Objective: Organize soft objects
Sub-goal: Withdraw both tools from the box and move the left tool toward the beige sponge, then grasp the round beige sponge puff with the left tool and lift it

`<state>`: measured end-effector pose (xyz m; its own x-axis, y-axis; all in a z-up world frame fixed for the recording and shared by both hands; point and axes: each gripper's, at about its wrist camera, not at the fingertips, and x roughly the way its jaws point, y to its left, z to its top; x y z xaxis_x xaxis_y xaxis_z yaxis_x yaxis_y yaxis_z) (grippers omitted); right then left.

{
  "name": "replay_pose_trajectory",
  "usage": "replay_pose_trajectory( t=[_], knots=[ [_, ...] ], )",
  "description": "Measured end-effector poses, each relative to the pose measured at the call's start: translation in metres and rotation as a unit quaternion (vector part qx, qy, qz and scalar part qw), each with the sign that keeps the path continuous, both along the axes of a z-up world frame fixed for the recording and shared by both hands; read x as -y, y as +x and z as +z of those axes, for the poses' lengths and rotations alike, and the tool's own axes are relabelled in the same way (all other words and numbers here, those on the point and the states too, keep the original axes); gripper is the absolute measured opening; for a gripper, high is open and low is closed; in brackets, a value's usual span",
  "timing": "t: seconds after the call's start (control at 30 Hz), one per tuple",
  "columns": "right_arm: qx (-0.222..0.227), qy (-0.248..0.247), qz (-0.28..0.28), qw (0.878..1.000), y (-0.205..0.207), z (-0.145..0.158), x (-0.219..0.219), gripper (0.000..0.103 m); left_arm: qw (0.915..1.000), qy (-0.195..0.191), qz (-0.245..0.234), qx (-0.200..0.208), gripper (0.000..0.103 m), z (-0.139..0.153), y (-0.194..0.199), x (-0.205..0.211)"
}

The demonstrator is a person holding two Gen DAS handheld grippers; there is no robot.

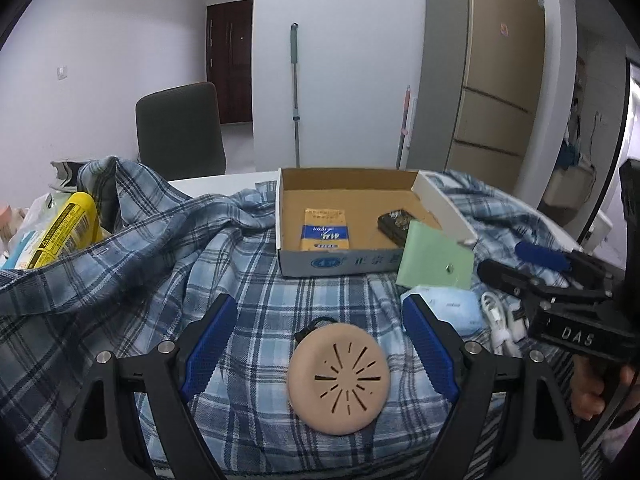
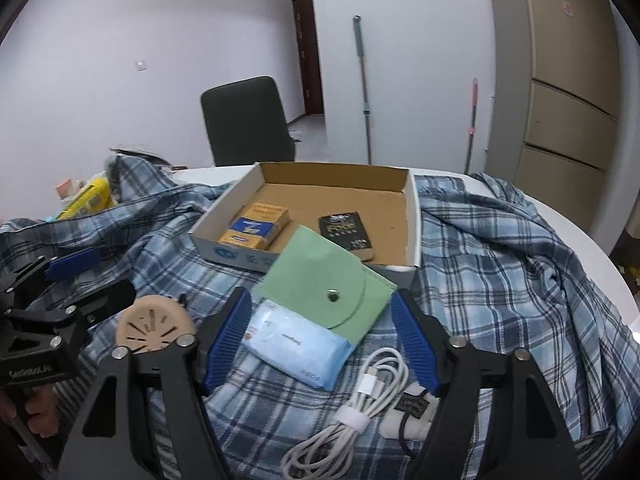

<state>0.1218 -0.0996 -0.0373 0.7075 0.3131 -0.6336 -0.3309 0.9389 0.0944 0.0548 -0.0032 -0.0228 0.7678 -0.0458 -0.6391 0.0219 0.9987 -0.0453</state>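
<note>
A blue plaid shirt [image 1: 152, 248] is spread over the round table. A round tan soft pad [image 1: 339, 378] lies on it between the fingers of my open left gripper [image 1: 320, 348]. My open right gripper [image 2: 320, 340] straddles a blue tissue pack [image 2: 296, 346] and the lower edge of a green snap pouch [image 2: 328, 284], which leans on the cardboard box [image 2: 412, 216]. The pad [image 2: 154, 328], the pouch [image 1: 436, 260] and the tissue pack [image 1: 452, 304] each show in the other view too.
The box holds a yellow-blue packet [image 2: 258, 226] and a dark packet [image 2: 347, 230]. A coiled white cable [image 2: 360, 396] lies near the right gripper. A yellow package [image 1: 68, 232] sits at far left. A dark chair [image 2: 248, 120] stands behind the table.
</note>
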Motion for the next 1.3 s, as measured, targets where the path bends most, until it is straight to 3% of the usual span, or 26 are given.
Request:
replay_pose_trajectory(
  t=[0.1,0.27,0.33,0.4,0.9,0.93,1.0,1.1,1.23,1.3],
  knots=[
    [-0.003,-0.005,-0.010,1.000,0.003,-0.007,0.002,0.080,0.9997,-0.001,0.000,-0.025,0.087,-0.011,0.005,-0.002],
    [-0.029,0.010,-0.012,0.999,0.011,-0.014,0.007,0.101,0.9984,0.009,-0.006,-0.055,0.088,-0.021,0.012,0.001],
    [-0.025,0.009,-0.018,0.999,0.010,-0.013,0.007,0.101,0.9979,0.003,-0.013,-0.064,0.092,-0.023,0.013,0.001],
    [-0.019,0.008,-0.019,1.000,0.008,-0.011,0.007,0.101,0.9972,-0.002,-0.018,-0.073,0.103,-0.026,0.014,0.001],
    [-0.010,-0.001,0.003,1.000,0.004,-0.009,0.000,0.101,0.9958,-0.016,-0.020,-0.088,0.102,-0.030,0.018,-0.002],
    [-0.009,-0.001,0.006,1.000,0.004,-0.009,-0.001,0.101,0.9956,-0.021,-0.019,-0.089,0.100,-0.031,0.019,-0.004],
    [-0.008,-0.002,0.010,1.000,0.003,-0.009,-0.001,0.101,0.9948,-0.035,-0.021,-0.094,0.078,-0.031,0.020,-0.007],
    [-0.007,-0.001,0.015,1.000,0.003,-0.008,-0.002,0.101,0.9934,-0.053,-0.024,-0.098,0.059,-0.032,0.021,-0.010],
    [0.001,-0.007,0.023,1.000,-0.001,-0.007,-0.005,0.101,0.9933,-0.062,-0.033,-0.091,0.052,-0.029,0.019,-0.009],
    [0.006,-0.010,0.026,1.000,-0.002,-0.006,-0.007,0.101,0.9939,-0.061,-0.038,-0.084,0.039,-0.025,0.016,-0.008]
  ],
)
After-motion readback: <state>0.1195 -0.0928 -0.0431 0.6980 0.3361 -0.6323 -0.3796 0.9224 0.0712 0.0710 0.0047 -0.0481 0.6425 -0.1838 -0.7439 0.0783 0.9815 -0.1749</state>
